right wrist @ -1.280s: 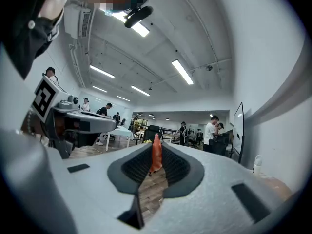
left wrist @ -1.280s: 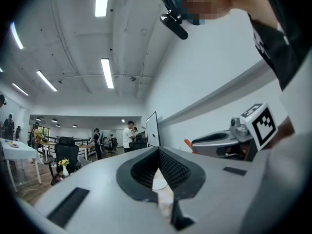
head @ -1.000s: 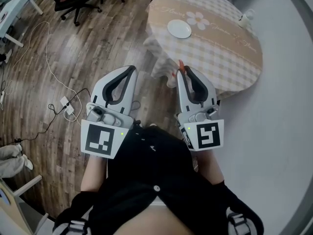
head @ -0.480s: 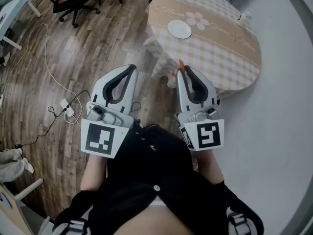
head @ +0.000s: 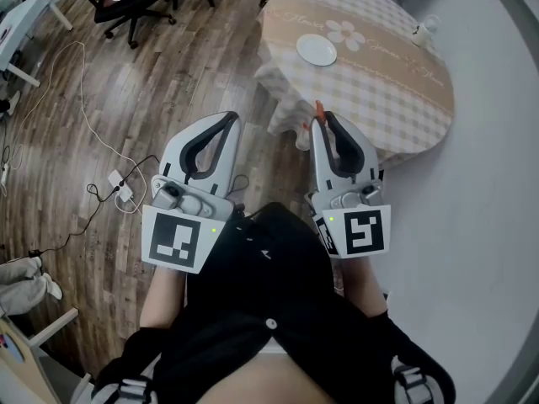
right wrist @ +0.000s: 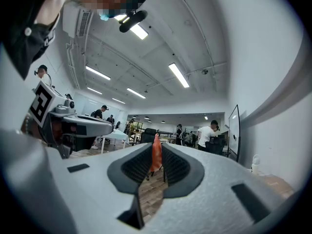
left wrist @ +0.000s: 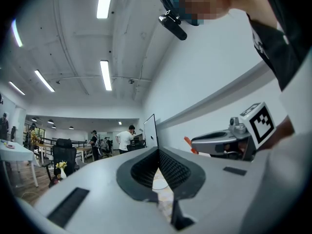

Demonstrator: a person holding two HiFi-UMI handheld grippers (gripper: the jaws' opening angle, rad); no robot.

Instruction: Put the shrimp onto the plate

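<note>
Nearest: my left claw (head: 226, 120) is resting closed, holding nothing. Beside it: my right claw (head: 321, 118) is clamping the small orange shrimp (right wrist: 156, 152), which is standing upright between the tips. Farther: the round beige-checked desk (head: 396, 91) is carrying the small white round plate (head: 317, 51), lying straight ahead of my right claw, the nearer one.
</note>
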